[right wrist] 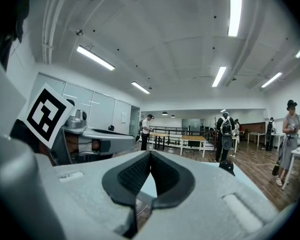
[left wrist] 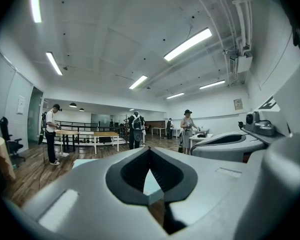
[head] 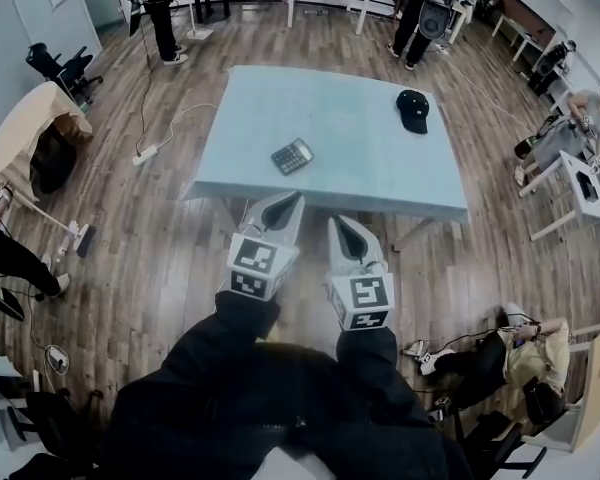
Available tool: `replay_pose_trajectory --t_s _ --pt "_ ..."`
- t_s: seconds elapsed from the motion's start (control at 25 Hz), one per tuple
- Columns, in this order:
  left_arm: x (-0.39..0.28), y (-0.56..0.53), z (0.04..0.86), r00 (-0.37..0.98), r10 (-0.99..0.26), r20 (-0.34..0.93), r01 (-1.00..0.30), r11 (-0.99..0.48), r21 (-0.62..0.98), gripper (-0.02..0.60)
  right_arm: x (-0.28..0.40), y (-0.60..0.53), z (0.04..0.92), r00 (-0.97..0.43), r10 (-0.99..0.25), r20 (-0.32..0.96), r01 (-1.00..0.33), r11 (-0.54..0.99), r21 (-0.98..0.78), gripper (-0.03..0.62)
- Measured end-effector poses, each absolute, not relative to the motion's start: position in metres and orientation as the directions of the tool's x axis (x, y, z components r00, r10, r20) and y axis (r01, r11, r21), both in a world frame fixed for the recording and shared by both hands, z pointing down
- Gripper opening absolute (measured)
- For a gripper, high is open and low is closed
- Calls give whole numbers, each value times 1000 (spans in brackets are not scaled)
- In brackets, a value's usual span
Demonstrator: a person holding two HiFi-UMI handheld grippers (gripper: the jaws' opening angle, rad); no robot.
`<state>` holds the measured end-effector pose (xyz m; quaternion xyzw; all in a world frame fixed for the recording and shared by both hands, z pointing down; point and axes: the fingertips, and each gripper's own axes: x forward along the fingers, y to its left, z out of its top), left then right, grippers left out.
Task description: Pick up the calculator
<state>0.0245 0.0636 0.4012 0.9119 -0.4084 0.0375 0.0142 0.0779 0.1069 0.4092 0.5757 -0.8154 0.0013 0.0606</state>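
The dark calculator [head: 292,155] lies flat on the pale blue table [head: 380,168], near its front edge and left of centre. Both grippers hover side by side over the wooden floor, short of that edge. In the head view my left gripper [head: 296,199] points toward the table just below the calculator, and my right gripper [head: 337,222] sits beside it. The left gripper view has the tips of my left gripper [left wrist: 150,151] meeting with nothing between them. In the right gripper view, my right gripper [right wrist: 150,154] is likewise shut and empty. The calculator shows in neither gripper view.
A black cap [head: 413,109] lies on the table's far right, also the cap [right wrist: 226,166] in the right gripper view. A power strip [head: 145,154] and cable lie on the floor to the left. Several people stand or sit around the room, one seated person [head: 510,353] at the lower right.
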Motion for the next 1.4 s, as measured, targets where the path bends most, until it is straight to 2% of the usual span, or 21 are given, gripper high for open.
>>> replay_pose_trajectory --t_s 0.52,0.68,0.92,1.4 --pt "36 -55 401 694 -712 110 -717 -697 5 -2 88 -14 408 -314 -945 90 -948 317 26 -2" --pt "36 -90 405 697 -706 127 -712 -702 4 -2 88 -52 412 -313 -942 121 -948 318 21 -2" --pt "22 -147 402 691 -711 132 -719 -695 19 -2 71 -110 406 -329 -937 113 -942 334 24 -2" --pt "18 -244 388 726 -682 91 -686 -727 16 -2 60 -208 390 -304 -949 88 -950 309 50 0"
